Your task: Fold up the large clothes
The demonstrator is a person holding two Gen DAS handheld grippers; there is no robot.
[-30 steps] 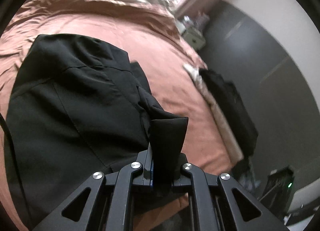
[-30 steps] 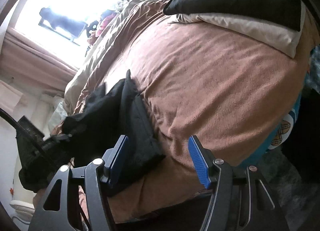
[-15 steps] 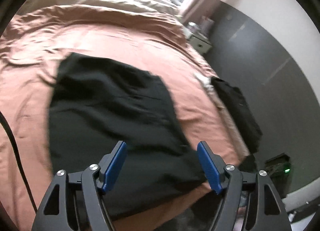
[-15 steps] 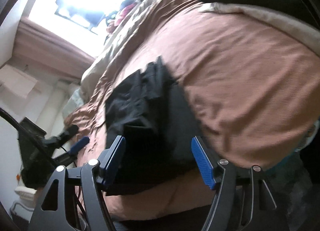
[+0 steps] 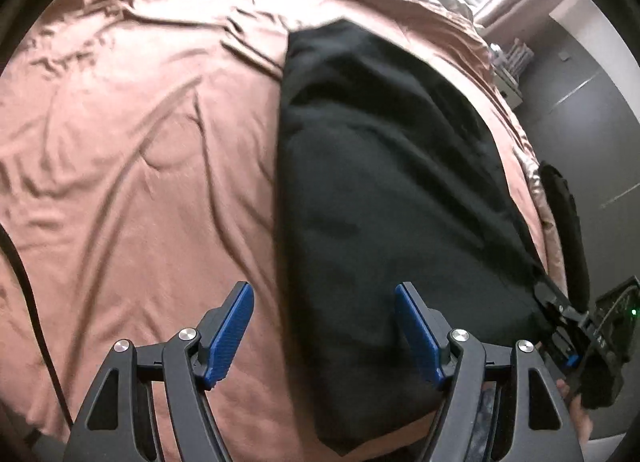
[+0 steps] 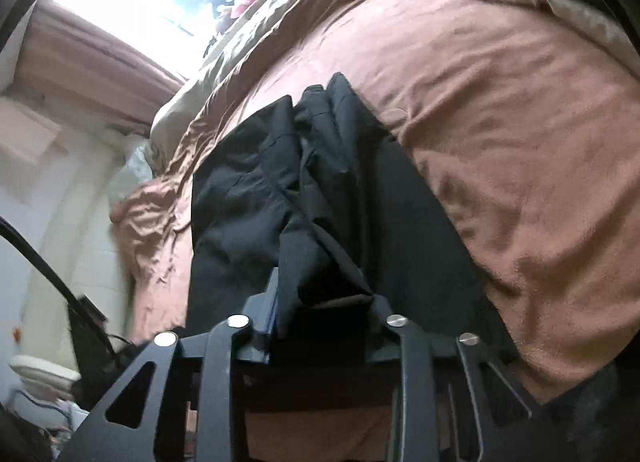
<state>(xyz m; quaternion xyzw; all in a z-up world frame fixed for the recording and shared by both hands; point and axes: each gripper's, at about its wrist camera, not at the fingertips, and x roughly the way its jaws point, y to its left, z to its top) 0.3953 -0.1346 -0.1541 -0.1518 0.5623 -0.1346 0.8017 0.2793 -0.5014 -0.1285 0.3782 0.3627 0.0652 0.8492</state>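
A large black garment lies lengthwise on the brown bed cover. My left gripper is open, with its blue pads over the garment's near left edge, and it holds nothing. In the right wrist view the same garment is bunched in folds. My right gripper is shut on a pinched fold of the black garment at its near end. The right gripper also shows in the left wrist view at the garment's right corner.
A beige quilt and a bright window lie at the bed's far end. Another dark garment hangs over the bed's right side. A grey wall stands to the right, and a black cable runs at the left.
My left gripper let go of the black fold it held and opened, then moved left along the garment's near edge. My right gripper, open before, has shut on the garment.
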